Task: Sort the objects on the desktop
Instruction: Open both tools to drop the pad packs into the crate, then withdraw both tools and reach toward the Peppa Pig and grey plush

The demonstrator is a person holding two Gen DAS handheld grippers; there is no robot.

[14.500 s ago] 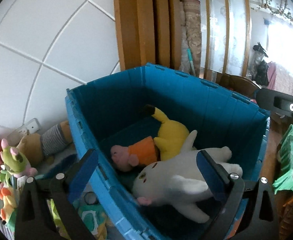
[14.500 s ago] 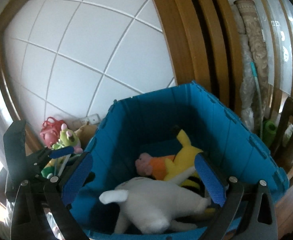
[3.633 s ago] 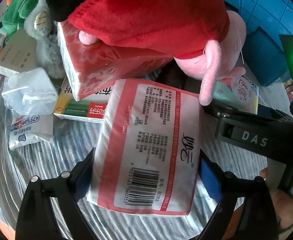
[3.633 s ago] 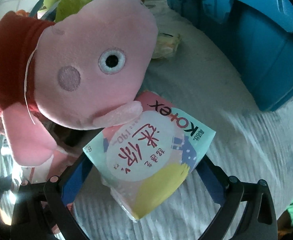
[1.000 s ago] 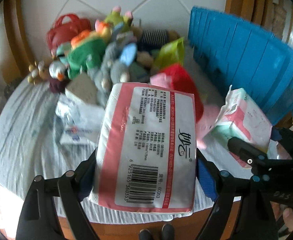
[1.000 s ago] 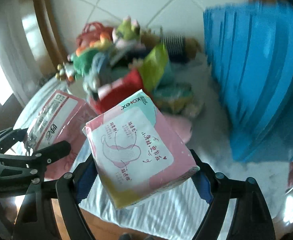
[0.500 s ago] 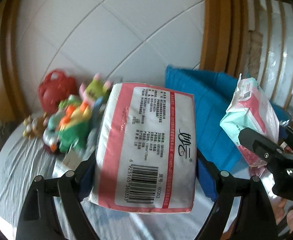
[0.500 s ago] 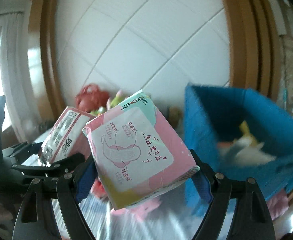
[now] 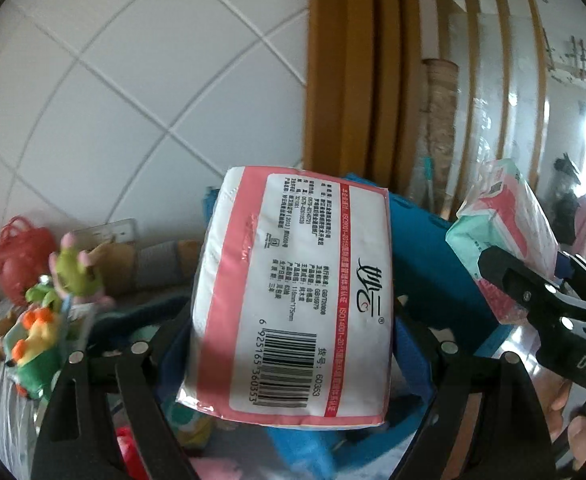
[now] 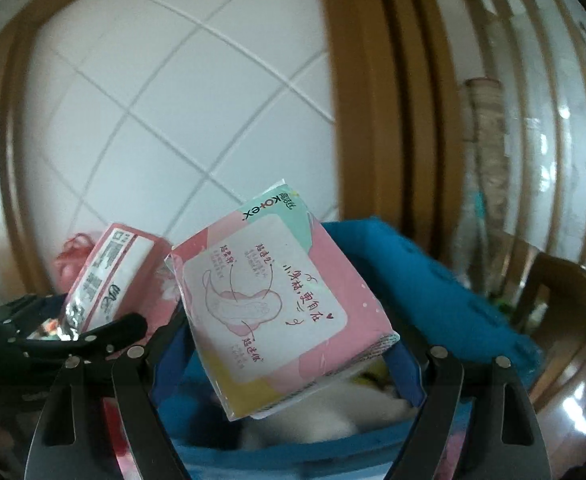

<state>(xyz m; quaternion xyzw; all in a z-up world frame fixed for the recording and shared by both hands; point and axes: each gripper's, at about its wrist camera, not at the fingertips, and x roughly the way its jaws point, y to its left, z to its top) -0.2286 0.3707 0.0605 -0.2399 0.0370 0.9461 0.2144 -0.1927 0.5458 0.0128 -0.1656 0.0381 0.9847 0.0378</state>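
Observation:
My left gripper point(image 9: 289, 344) is shut on a white and pink tissue pack point(image 9: 293, 292) with a barcode, held up in front of the blue crate point(image 9: 429, 256). My right gripper point(image 10: 289, 344) is shut on a pink and mint Kotex pad pack point(image 10: 277, 304), held above the near rim of the blue crate point(image 10: 425, 288). The pad pack also shows at the right of the left wrist view point(image 9: 505, 236). The tissue pack shows at the left of the right wrist view point(image 10: 109, 276). A white plush toy point(image 10: 325, 420) lies inside the crate.
Plush toys point(image 9: 53, 312) and a red net bag point(image 9: 21, 256) lie on the table left of the crate. A tiled wall point(image 9: 133, 100) and a wooden door frame point(image 9: 357, 80) stand behind. A wooden chair point(image 10: 561, 304) is at the right.
Both grippers have lifted their packs from the table and swung right towards the blue crate, which now sits right behind and below the packs.

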